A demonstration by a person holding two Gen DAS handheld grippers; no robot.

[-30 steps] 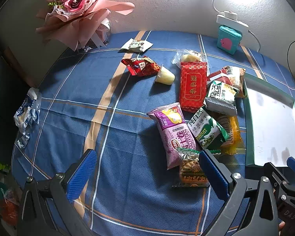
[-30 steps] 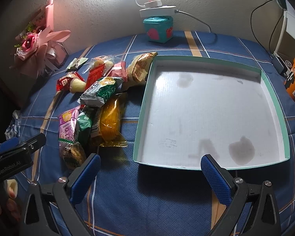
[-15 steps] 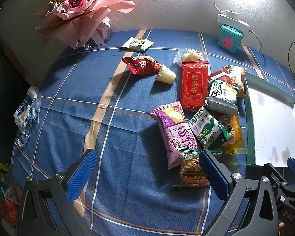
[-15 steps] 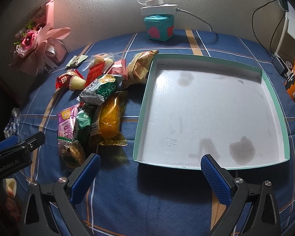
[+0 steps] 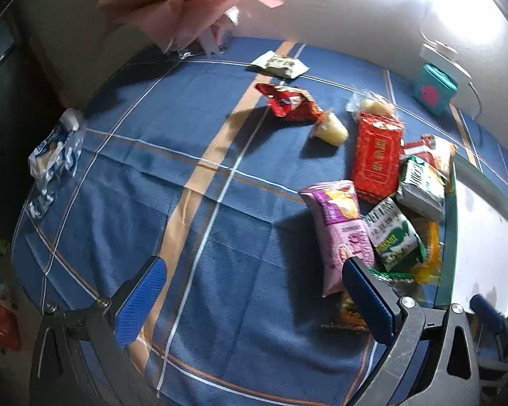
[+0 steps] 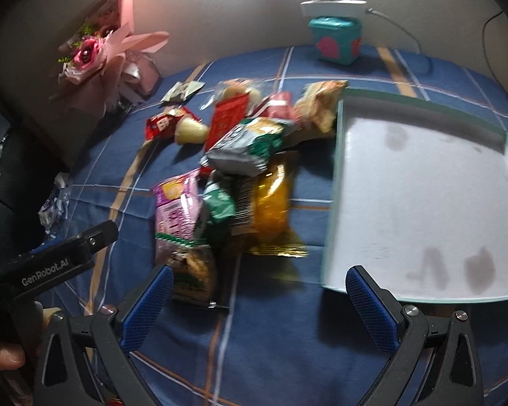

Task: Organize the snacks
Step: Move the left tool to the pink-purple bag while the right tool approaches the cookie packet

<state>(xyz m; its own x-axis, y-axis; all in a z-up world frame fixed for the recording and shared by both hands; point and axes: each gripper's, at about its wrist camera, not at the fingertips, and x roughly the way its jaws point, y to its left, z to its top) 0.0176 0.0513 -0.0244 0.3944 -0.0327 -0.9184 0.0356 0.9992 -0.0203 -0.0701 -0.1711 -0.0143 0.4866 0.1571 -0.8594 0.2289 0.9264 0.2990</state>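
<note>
Snack packets in shiny wrappers [image 6: 240, 182] were still piled on the blue checked desk cloth [image 5: 152, 203], just beside the empty white tray with green rim [image 6: 423, 203]. Both tools, left tool [image 5: 254, 297] and right tool [image 6: 260, 301], had been swung closer, jaws wide apart, nothing held. Sorting was not yet begun.

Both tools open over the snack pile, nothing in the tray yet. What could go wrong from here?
1. The snacks overlap: the green biscuit pack lies on the yellow pack and against the pink pack, so a grasp may drag neighbours along.
2. The yellow pack lies close to the tray wall; a tool finger may hit the rim.
3. The left tool and right tool work close together and may collide.
</note>
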